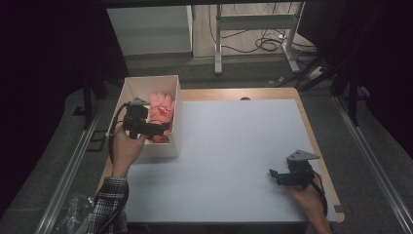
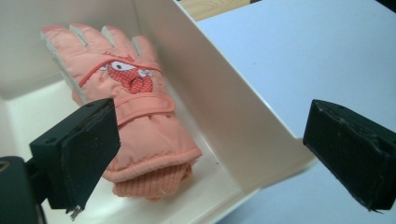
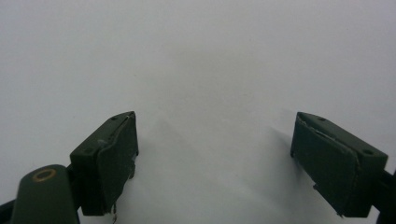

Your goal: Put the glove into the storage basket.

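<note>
Black jaws of left gripper (image 2: 210, 154), spread wide, straddling the box (image 2: 224, 107) wall; pink glove (image 2: 135, 116) inside (empty grasp). Risk: closing catches wall, tipping box. Right gripper (image 3: 215, 158), parted, idle over white table (image 3: 196, 56).

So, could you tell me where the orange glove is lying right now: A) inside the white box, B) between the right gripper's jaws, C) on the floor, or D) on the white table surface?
A: the orange glove lies flat on the bottom of the white box, with the open left gripper straddling the box's side wall.
</note>
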Demonstrator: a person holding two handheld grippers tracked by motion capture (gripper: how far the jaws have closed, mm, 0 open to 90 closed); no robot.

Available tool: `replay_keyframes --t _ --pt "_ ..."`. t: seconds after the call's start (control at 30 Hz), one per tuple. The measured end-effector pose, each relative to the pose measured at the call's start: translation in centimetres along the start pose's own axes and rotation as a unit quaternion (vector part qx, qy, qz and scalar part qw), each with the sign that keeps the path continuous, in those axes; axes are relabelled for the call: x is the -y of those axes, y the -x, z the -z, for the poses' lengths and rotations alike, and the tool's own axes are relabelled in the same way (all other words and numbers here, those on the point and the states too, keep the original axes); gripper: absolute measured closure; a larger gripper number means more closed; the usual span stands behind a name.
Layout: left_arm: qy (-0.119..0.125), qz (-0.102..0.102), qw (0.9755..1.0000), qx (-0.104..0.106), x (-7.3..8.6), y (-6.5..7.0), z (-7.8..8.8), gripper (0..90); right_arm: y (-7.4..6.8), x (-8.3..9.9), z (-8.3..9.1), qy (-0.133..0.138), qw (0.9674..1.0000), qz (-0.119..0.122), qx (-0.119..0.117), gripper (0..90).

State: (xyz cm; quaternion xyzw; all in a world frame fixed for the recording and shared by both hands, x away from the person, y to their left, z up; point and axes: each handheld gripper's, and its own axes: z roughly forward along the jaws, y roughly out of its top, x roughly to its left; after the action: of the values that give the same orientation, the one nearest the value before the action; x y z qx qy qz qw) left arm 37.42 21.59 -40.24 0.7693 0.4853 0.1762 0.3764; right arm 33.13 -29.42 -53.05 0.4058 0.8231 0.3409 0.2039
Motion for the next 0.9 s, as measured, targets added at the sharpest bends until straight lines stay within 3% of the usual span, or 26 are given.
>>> replay_keyframes --t 0.4,0.9 --pt "0.009 -0.029 0.9994 0.019 0.1 2.1 1.4 4.0 0.0 0.0 0.0 0.0 1.0 0.0 0.0 15.3" --pt "0.02 -0.047 0.9969 0.06 0.7 4.4 1.9 3.9 0.0 0.0 0.0 0.0 1.0 0.0 0.0 15.3"
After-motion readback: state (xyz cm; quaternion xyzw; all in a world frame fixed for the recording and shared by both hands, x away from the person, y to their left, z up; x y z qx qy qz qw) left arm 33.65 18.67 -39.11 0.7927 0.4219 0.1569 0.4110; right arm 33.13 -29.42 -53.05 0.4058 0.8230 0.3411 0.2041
